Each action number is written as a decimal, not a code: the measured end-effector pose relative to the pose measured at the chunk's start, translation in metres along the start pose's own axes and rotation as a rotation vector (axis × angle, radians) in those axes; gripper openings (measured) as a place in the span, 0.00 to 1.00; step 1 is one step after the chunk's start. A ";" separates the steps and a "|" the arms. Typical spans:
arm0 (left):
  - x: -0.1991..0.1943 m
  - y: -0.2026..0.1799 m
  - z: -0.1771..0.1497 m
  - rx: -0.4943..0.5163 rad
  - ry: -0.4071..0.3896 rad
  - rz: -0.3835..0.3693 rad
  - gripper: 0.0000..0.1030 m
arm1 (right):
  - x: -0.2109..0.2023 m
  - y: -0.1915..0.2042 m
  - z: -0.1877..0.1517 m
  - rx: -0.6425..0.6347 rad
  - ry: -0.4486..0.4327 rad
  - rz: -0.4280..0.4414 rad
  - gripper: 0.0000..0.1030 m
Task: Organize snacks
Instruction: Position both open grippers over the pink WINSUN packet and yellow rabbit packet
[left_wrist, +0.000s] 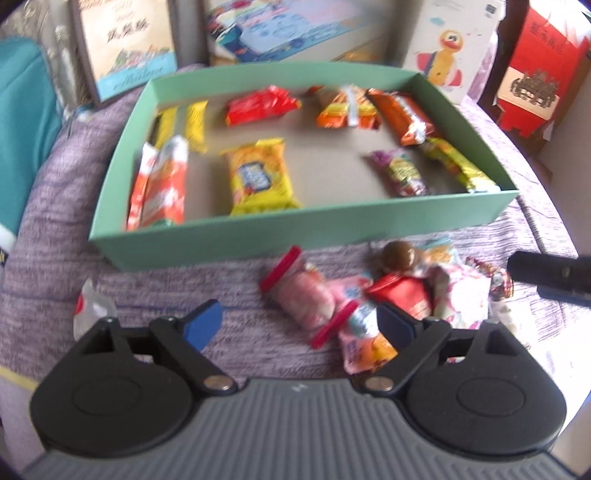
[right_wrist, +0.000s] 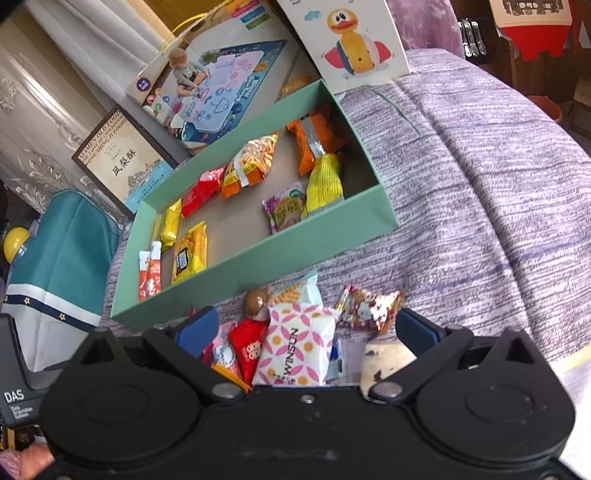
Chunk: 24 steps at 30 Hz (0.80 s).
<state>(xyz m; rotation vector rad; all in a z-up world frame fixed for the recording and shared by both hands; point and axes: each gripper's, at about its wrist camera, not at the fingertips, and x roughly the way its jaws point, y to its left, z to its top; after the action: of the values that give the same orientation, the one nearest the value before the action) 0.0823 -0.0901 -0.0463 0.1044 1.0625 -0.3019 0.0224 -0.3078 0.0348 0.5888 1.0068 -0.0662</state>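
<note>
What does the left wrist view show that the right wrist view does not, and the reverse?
Only the left wrist view: a clear crumpled wrapper lying left of the open left hand-held gripper.

Only the right wrist view: a pale speckled pastry and a Hello Kitty packet by the open right hand-held gripper.

Both: the green box holding sorted snacks, the loose snack pile in front of it, and the purple cloth.
</note>
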 end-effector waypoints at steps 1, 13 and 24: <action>0.000 0.002 -0.002 -0.012 0.009 -0.013 0.86 | 0.002 0.002 -0.003 -0.006 -0.002 -0.002 1.00; 0.014 -0.018 -0.035 0.090 0.045 -0.064 0.83 | 0.034 0.032 -0.026 -0.132 0.034 -0.062 0.54; -0.008 -0.003 -0.038 0.039 0.061 -0.141 0.84 | 0.029 0.024 -0.031 -0.117 0.048 -0.054 0.66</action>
<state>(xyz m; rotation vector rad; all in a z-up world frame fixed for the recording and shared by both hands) 0.0460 -0.0830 -0.0577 0.0744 1.1269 -0.4490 0.0221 -0.2665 0.0092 0.4580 1.0664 -0.0408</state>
